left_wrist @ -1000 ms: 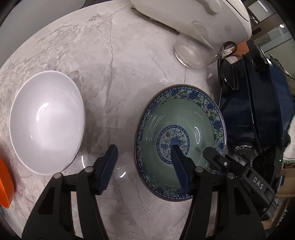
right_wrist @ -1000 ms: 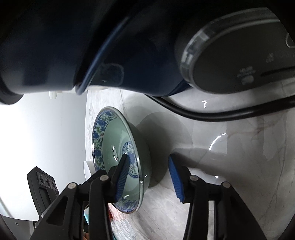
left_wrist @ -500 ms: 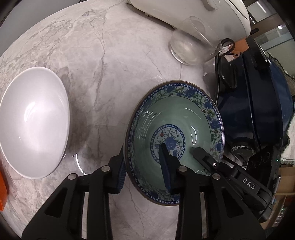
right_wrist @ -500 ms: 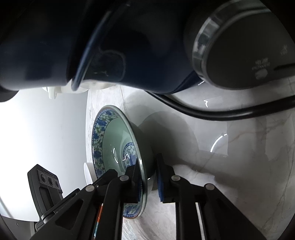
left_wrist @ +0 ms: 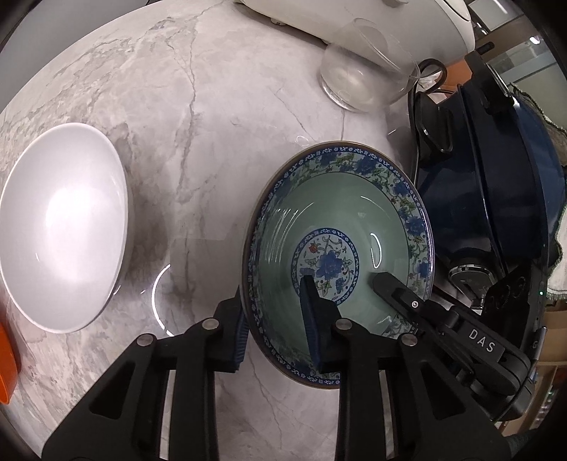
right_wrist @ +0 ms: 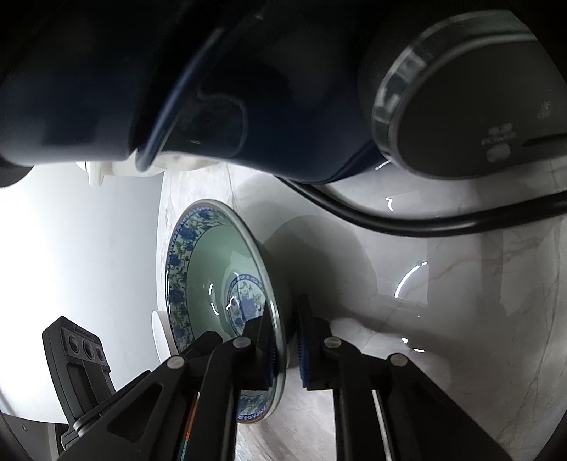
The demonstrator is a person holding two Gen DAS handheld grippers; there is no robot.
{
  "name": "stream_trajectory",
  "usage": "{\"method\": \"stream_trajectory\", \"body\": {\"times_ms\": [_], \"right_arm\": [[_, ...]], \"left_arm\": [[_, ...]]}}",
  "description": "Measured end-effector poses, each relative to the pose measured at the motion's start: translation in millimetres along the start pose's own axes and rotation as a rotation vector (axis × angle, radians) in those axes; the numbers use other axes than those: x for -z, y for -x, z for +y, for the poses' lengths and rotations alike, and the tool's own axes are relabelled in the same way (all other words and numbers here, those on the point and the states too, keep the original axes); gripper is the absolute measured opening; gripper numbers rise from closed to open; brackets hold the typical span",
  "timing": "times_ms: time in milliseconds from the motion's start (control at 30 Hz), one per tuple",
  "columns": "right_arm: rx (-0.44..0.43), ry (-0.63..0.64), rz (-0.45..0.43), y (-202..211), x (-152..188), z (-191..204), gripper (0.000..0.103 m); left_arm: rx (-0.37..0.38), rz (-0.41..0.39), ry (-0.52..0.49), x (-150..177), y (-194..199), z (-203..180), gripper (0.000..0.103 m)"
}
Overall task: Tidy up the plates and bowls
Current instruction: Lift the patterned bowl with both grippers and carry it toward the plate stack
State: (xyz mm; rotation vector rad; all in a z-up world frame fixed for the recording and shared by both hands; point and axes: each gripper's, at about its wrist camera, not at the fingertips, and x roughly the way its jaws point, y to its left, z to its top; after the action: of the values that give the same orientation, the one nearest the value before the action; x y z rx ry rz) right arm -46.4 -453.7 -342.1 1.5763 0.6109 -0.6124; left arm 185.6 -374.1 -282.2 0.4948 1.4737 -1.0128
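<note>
Centrally in the left wrist view, a green ceramic bowl with a blue floral rim (left_wrist: 340,227) sits on a grey-veined marble countertop (left_wrist: 198,117). Left gripper (left_wrist: 274,315) at lower centre: jaws narrowed over the bowl's near-left rim, one blue-padded finger outside the wall, the other inside the basin. Pads look to be touching the wall; a firm clamp cannot be confirmed from this angle.

Right gripper (right_wrist: 285,342) at lower centre of its own view: jaws closed narrow on the same bowl's rim, one pad inside and one outside, rim pinched between them. Its black body, lettered DAS, shows at the lower right of the left wrist view, reaching into the bowl from the right.

Left edge of the left wrist view: a plain white ceramic bowl (left_wrist: 60,227), well apart from the green one. Upper right: a clear drinking glass (left_wrist: 365,74) tipped against a white appliance (left_wrist: 354,17). Right side: a dark navy electric cooker (left_wrist: 496,198) just beside the green bowl, with a black power cord (right_wrist: 425,221) running across the counter. An orange object (left_wrist: 5,368) sits at the far lower left, cut off by the frame.
</note>
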Motion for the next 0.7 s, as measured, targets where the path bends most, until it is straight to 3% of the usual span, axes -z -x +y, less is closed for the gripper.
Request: {"method": "stream_trajectory", "body": {"times_ms": [333, 700], "right_arm": [[0.009, 0.038, 0.026, -1.9, 7.2, 7.4, 0.012], [0.012, 0.125, 0.082, 6.9, 19.9, 22.9, 0.012]], "left_arm": [[0.005, -0.001, 0.022, 14.9, 6.9, 4.2, 0.025], [0.003, -0.011, 0.047, 55.3, 25.5, 4.0, 0.025]]}}
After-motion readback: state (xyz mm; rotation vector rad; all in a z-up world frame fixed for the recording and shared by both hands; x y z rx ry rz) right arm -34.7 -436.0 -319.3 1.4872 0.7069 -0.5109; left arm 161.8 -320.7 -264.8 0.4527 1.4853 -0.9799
